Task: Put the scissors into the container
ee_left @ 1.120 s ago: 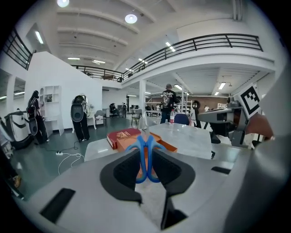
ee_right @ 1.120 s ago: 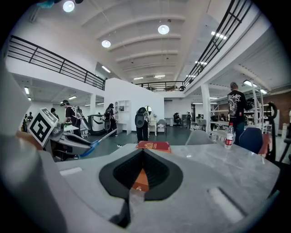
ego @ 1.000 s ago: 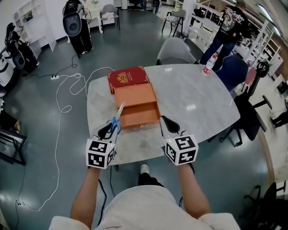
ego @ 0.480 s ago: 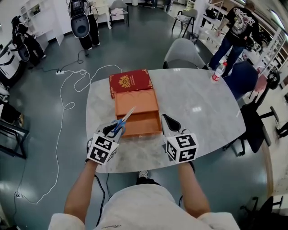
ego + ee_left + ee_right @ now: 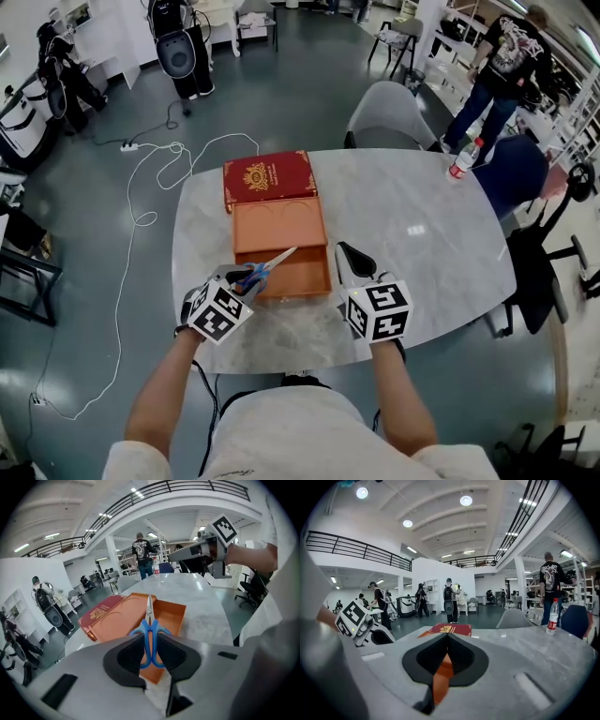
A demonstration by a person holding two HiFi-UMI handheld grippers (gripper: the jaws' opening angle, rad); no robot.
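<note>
Blue-handled scissors [image 5: 263,269] [image 5: 150,631] are held by the handles in my left gripper [image 5: 242,277] [image 5: 150,656], which is shut on them. The blades point right, over the near part of the open orange box [image 5: 279,246] [image 5: 165,615] on the marble table [image 5: 412,225]. The box's dark red lid [image 5: 268,177] [image 5: 99,617] lies just beyond the box. My right gripper [image 5: 345,259] [image 5: 446,656] is shut with nothing in it, just right of the box's near right corner. The orange box [image 5: 442,670] shows through the right gripper's jaws.
A water bottle [image 5: 462,159] [image 5: 553,615] stands at the table's far right edge. A grey chair [image 5: 392,116] is behind the table and a dark office chair [image 5: 527,239] to the right. A person [image 5: 502,61] stands beyond. A white cable [image 5: 131,225] lies on the floor at left.
My left gripper has turned so the scissors' blades swing from pointing away to pointing right over the box. The right gripper has hardly moved.
</note>
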